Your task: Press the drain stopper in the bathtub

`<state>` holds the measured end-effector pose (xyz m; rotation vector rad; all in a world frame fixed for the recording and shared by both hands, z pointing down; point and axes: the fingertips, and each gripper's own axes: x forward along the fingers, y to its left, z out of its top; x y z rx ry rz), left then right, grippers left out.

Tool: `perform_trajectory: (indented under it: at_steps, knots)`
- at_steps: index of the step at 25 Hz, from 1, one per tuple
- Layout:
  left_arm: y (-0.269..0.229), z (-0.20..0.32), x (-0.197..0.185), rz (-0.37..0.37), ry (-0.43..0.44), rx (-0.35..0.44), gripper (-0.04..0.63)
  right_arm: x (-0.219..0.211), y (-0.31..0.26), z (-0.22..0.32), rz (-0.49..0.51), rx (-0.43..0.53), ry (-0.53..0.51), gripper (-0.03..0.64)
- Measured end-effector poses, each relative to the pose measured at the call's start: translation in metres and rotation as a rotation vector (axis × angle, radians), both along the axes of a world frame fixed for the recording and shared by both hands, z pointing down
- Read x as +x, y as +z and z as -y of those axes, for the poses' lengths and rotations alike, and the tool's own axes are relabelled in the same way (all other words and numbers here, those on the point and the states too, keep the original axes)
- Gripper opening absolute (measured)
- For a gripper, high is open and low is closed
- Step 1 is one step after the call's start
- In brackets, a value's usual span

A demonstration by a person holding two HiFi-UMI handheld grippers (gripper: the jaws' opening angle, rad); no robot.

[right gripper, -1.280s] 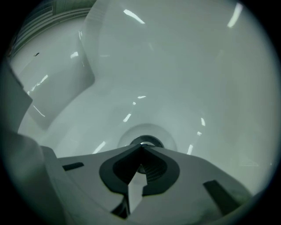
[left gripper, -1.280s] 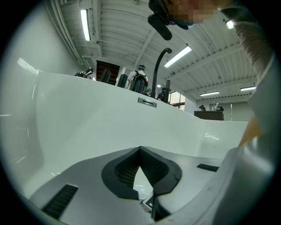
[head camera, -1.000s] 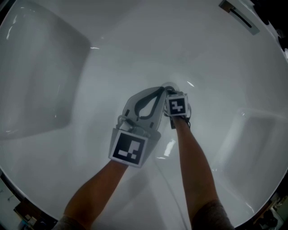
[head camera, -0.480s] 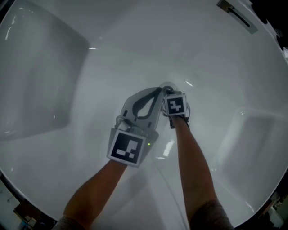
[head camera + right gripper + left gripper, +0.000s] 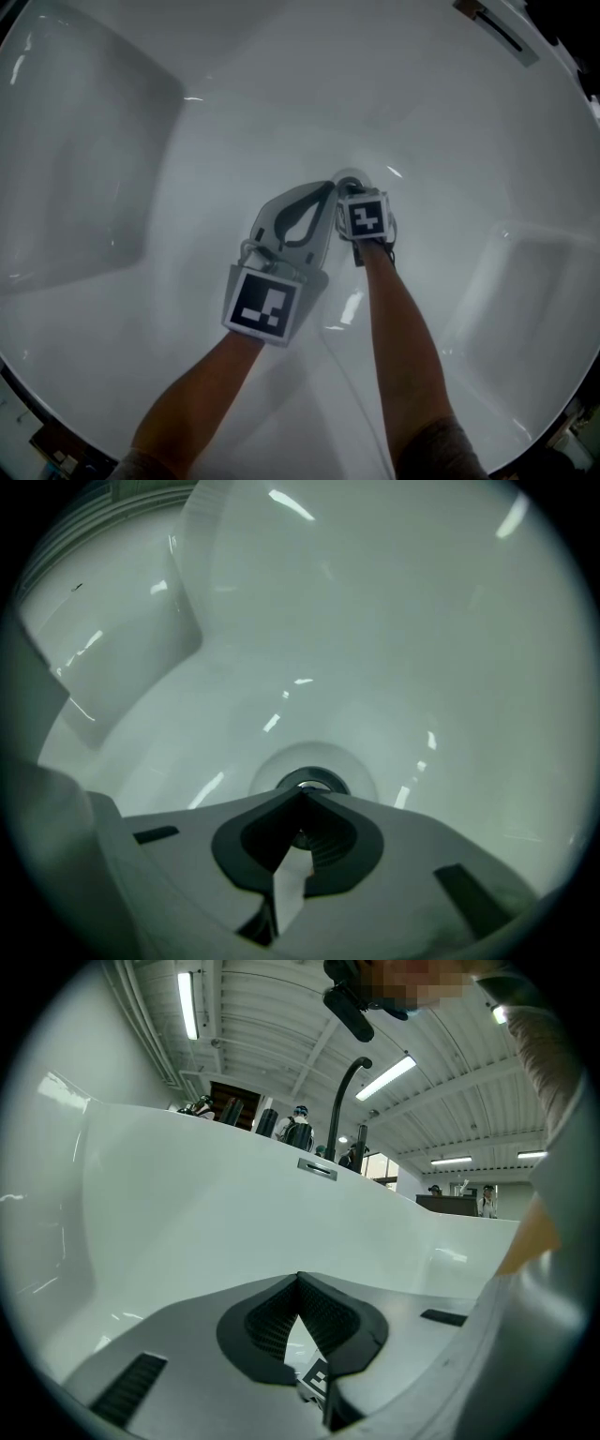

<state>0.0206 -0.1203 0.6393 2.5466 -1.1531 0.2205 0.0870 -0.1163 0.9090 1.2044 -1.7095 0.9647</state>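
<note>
The drain stopper [image 5: 310, 782] is a small dark round piece in a shallow dip at the bottom of the white bathtub [image 5: 187, 187]. My right gripper [image 5: 302, 797] is shut with its tips meeting right at the stopper's near rim, nothing held. In the head view the right gripper [image 5: 349, 190] points steeply down and covers most of the drain [image 5: 349, 175]. My left gripper [image 5: 328, 187] is shut and empty, lying low just left of the right one, its tips beside the drain. In the left gripper view the left gripper [image 5: 299, 1281] faces the tub's far wall.
The tub's curved walls rise on all sides, with a stepped ledge [image 5: 84, 141] at the left. An overflow slot [image 5: 497, 33] sits on the far rim at upper right. A dark faucet spout [image 5: 343, 1101] stands beyond the rim. People stand far off in the room.
Both grippers have barely moved; the left one edged slightly toward the drain. The green light seen on the left gripper half a second ago is off.
</note>
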Motion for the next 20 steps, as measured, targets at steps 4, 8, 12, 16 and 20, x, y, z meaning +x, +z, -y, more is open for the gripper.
perform_trajectory:
  at_steps: [4,8,12,16,20]
  knots:
    - [-0.004,0.003,-0.002,-0.006,-0.01,-0.008,0.002,-0.002,-0.009,0.002,-0.022,0.031,-0.017,0.0]
    - [-0.009,0.007,-0.003,-0.002,-0.01,-0.013,0.002,-0.002,-0.012,-0.003,-0.033,0.01,-0.017,0.0]
    - [-0.018,0.01,-0.009,0.008,-0.022,-0.016,0.002,0.003,-0.027,-0.002,-0.041,0.026,0.023,0.0]
    - [-0.043,0.007,-0.011,0.02,-0.02,-0.014,0.002,0.003,-0.064,0.001,-0.01,0.044,0.053,0.0]
    - [-0.093,0.005,-0.008,0.007,-0.023,-0.009,0.002,0.003,-0.124,0.006,0.014,0.081,0.078,0.0]
